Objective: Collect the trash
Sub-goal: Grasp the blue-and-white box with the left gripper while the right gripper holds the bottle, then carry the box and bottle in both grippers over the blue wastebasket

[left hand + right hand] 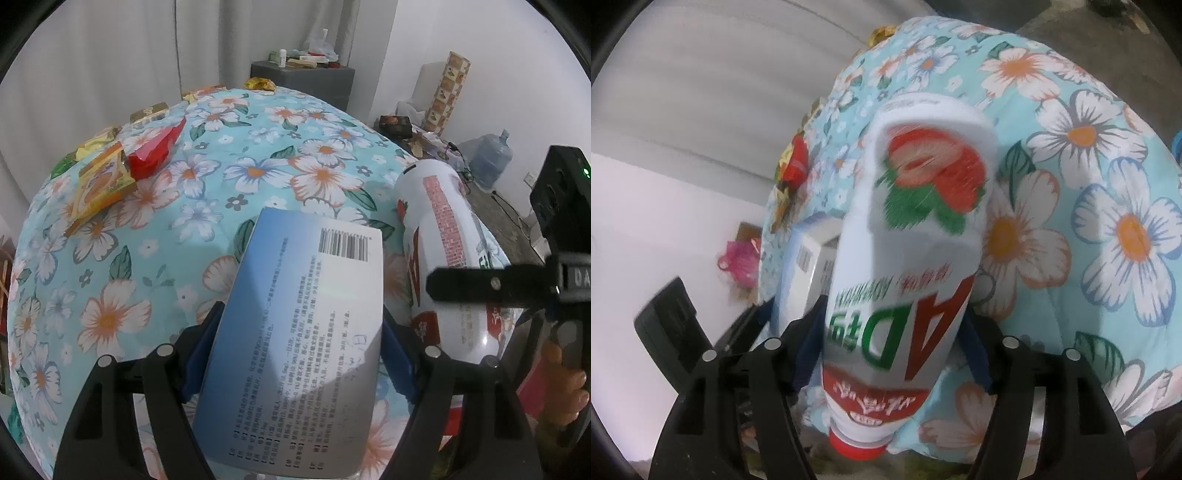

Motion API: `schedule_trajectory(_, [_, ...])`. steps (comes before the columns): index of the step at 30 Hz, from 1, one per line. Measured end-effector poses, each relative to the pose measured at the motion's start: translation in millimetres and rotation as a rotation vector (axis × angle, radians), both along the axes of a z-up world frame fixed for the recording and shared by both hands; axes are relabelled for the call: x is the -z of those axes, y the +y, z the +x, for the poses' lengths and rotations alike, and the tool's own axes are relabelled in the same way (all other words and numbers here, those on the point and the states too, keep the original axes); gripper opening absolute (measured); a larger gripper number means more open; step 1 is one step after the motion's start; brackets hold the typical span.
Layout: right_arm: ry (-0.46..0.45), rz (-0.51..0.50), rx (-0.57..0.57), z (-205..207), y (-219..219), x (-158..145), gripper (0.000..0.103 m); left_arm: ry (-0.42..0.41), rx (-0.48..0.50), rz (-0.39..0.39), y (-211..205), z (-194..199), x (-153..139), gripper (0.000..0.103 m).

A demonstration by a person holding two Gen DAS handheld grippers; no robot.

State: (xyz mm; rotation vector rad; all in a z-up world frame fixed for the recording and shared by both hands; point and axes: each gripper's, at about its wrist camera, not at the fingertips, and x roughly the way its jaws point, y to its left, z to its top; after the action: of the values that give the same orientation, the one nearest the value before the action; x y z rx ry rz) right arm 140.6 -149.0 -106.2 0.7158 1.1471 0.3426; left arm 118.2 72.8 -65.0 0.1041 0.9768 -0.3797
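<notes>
We carry step: left gripper (pixel 299 369) clamps box (pixel 306 332), right gripper (pixel 890 354) brackets bottle (pixel 908 258), grip unclear, both above floral cloth (pixel 147 258); next, need bin, none visible

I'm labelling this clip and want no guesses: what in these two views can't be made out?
- Box, left wrist view: small print unreadable; its lower end is cut off by the frame edge.
- Bottle, right wrist view: motion blur smears the label; whether the pads press on it is unclear.
- Wrappers, left wrist view: brands too small and distorted.
- Any trash bin: in neither view.
</notes>
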Motion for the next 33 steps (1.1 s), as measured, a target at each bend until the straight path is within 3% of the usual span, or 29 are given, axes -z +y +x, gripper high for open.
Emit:
schedule_trajectory(14, [-0.024, -0.057, -0.025, -6, 14, -3, 0.069, -0.02, -0.022, 0.006, 8, 2, -2, 0.075])
schedule_trajectory(19, [-0.02, -0.067, -0.016, -5, 14, -1, 0.064, -0.024, -0.024, 0.004, 9, 1, -3, 0.075])
schedule_trajectory(33, [-0.037, 0.039, 0.025, -15, -19, -9, 0.06, -0.041, -0.027, -0.042, 12, -3, -22, 0.075])
